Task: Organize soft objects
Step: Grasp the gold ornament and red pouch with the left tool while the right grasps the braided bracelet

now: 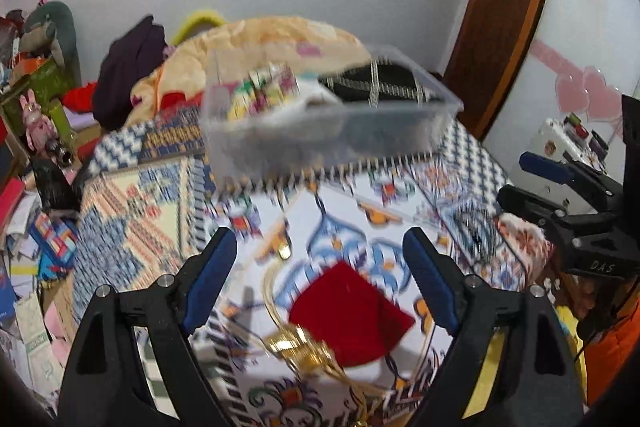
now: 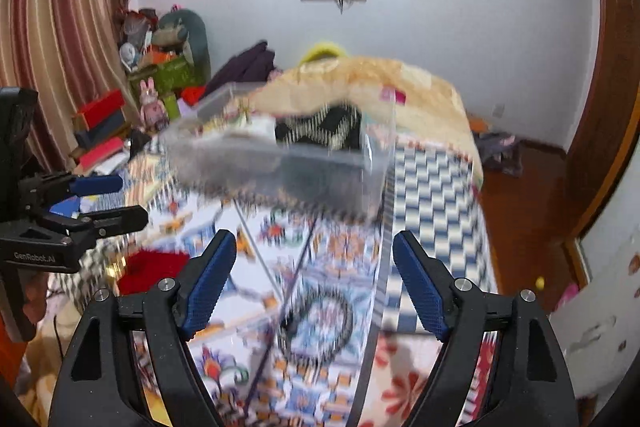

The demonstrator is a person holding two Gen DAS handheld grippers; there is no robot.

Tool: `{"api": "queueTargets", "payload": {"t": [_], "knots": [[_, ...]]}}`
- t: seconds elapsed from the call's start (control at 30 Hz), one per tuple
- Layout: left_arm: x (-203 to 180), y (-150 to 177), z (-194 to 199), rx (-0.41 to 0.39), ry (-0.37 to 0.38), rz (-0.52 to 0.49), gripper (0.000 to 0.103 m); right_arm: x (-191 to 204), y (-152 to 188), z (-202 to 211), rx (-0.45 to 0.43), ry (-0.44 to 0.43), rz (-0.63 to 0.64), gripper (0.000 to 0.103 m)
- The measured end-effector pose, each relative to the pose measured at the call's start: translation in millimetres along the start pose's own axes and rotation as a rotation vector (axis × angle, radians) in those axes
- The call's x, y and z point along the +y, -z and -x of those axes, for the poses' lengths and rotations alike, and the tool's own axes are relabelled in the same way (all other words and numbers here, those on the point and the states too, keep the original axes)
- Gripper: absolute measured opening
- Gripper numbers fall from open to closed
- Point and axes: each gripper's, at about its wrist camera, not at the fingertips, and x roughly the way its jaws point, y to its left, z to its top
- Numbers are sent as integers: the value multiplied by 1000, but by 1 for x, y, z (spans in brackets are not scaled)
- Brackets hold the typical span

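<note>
A clear plastic box (image 1: 320, 131) stands on the patterned bedspread (image 1: 152, 211), holding a black-and-white cloth (image 1: 380, 83) and a colourful soft item (image 1: 264, 91). It also shows in the right wrist view (image 2: 280, 163). A red velvet pouch (image 1: 352, 311) with gold cord (image 1: 304, 343) lies between the fingers of my open left gripper (image 1: 320, 275), below them. It shows at left in the right wrist view (image 2: 152, 267). My right gripper (image 2: 310, 279) is open and empty above a black hair ring (image 2: 320, 323). That ring shows blurred in the left wrist view (image 1: 476, 227).
A beige quilt (image 1: 256, 43) and dark clothes (image 1: 132, 75) are piled behind the box. Boxes, a pink rabbit figure (image 1: 38, 123) and books crowd the left side. A wooden door frame (image 1: 500, 11) stands right. The bed edge drops to wooden floor (image 2: 520, 211) on the right.
</note>
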Motion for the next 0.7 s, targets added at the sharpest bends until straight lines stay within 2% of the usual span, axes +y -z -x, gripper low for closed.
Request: {"api": "queueTargets", "payload": {"t": [0.13,0.27,0.37,0.43,0.47,0.53,0.63,0.7], "knots": [[0,18,-11,59,15,19,86,-4,20,-15,75,-6,-30,78],[1,33,-21,111,25,31,86,-9,38,-19,113,-19,-63,78],[-1,40,-27,134,17,18,85,-7,45,-21,129,-29,-62,78],[-3,45,-26,118,1,0,85,-3,48,-23,133,-38,-52,77],[-5,46,-26,115,-5,-10,85,-1,49,-24,135,-43,-42,70],[-7,49,-25,99,-14,-17,85,4,50,-23,130,-26,-9,63],[-9,52,-24,71,-26,-26,75,9,50,-23,125,-32,16,45],[-11,53,-22,62,-39,-46,62,9,50,-23,124,-47,13,37]]}}
